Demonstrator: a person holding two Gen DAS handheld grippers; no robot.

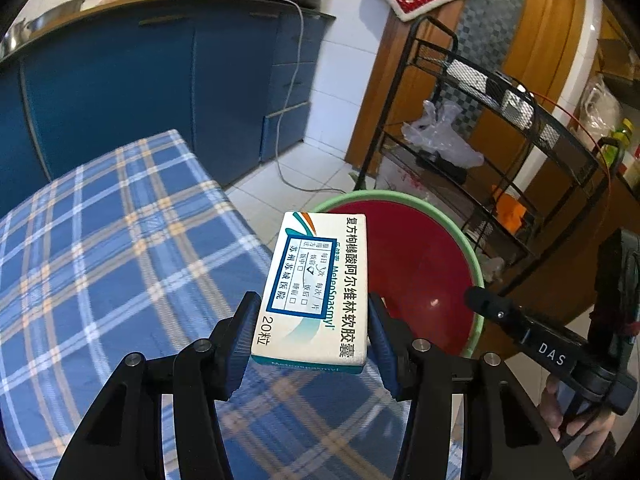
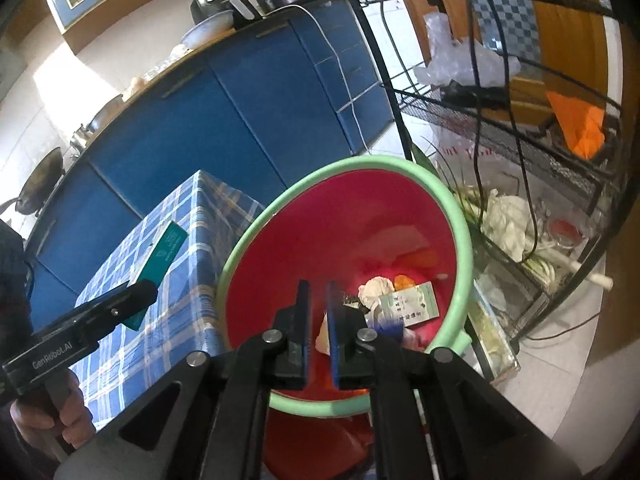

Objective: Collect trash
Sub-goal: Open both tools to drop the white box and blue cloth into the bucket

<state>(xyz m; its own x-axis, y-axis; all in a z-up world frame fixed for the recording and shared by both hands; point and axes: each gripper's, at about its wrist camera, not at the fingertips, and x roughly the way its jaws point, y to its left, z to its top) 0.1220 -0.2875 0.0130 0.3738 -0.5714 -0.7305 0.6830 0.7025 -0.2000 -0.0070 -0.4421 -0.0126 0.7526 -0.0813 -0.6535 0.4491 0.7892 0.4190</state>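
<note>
Medicine box [image 1: 316, 288] clamped lengthwise in left claw [image 1: 310, 332], bin [image 1: 472, 252] just ahead-right. Right claw [image 2: 318, 312] over bin, slightly parted, seemingly empty.

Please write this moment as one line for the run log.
left gripper: shut on medicine box, beside bin | right gripper: slightly open, empty, over bin | bin: second box, tissue inside

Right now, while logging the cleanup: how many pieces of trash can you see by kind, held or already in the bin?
Medicine boxes: 2, one clamped in the left gripper, one lying in the red bin
Crumpled white tissues: 1, in the bin
Orange scraps: 1, in the bin
Total: 4 clear items; other bits under the right gripper are too hidden to count.
</note>
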